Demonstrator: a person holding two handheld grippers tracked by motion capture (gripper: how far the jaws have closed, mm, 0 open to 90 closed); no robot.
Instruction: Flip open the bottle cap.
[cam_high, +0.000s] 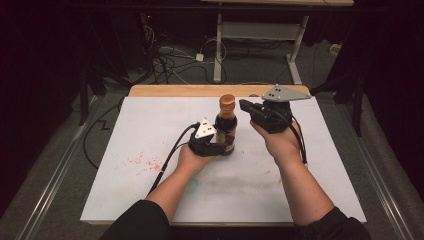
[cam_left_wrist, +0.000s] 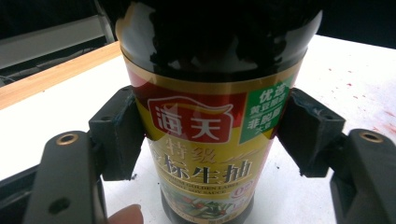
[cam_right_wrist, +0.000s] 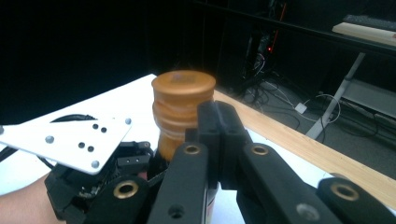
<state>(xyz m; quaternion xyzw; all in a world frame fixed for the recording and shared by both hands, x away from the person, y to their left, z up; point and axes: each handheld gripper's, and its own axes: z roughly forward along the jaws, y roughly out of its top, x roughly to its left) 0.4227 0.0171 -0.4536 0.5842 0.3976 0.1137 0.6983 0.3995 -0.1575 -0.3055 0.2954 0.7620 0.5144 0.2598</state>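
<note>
While the left claw (cam_left_wrist: 210, 135) clamps the bottle (cam_left_wrist: 205, 140), its cap (cam_right_wrist: 183, 100) (orange) half-hides behind right claw (cam_right_wrist: 219, 135).

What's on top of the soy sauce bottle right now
An orange-brown screw cap tops the soy sauce bottle, with nothing resting on it. The right gripper sits beside the cap, covering part of the neck below it.

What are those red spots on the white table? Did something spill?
Yes, it looks that way. Small red specks dot the white table near its left side, like dried splashes; what made them can't be told. The sauce bottle stands upright, capped, clamped by the left gripper.
</note>
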